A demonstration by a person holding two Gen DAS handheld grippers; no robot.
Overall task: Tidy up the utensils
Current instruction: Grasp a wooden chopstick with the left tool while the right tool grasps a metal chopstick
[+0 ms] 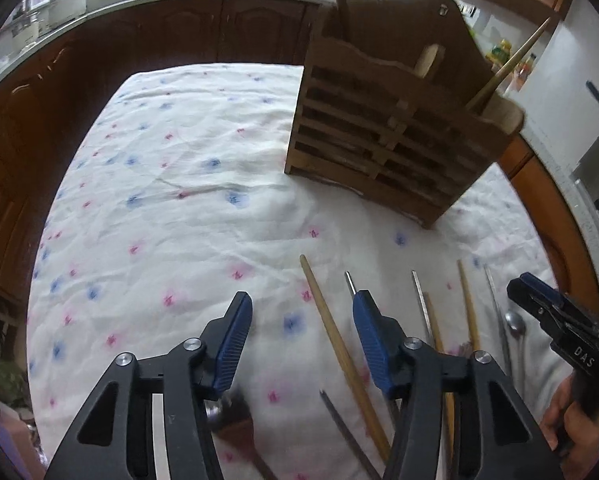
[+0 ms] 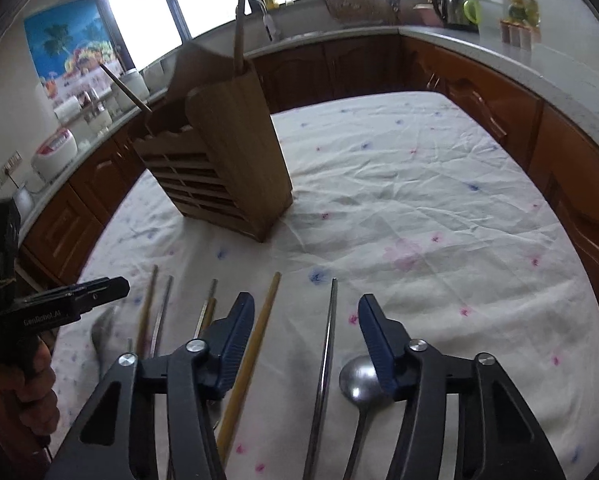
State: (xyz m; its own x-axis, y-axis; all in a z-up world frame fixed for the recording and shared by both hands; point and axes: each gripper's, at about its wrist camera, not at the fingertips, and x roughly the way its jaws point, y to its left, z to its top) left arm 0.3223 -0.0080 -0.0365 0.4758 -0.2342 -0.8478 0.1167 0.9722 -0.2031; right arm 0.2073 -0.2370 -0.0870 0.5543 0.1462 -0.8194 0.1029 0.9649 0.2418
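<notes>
A slatted wooden utensil holder (image 1: 383, 136) stands on the flowered cloth (image 1: 171, 168), with a chopstick (image 1: 507, 64) and a wooden handle in it; it also shows in the right wrist view (image 2: 219, 172). My left gripper (image 1: 301, 320) is open and empty above loose utensils: a wooden chopstick (image 1: 339, 356), metal chopsticks (image 1: 421, 300) and a small spoon (image 1: 514, 322). My right gripper (image 2: 306, 322) is open and empty over a metal chopstick (image 2: 326, 360), a metal spoon (image 2: 359, 380) and a wooden chopstick (image 2: 251, 360). Each gripper shows at the edge of the other's view.
Brown kitchen cabinets (image 2: 379, 64) and a countertop (image 2: 499, 52) ring the table. A rice cooker (image 2: 53, 158), jars and a kettle (image 2: 453, 8) stand on the counters. The cloth (image 2: 419, 208) stretches to the table's far edge.
</notes>
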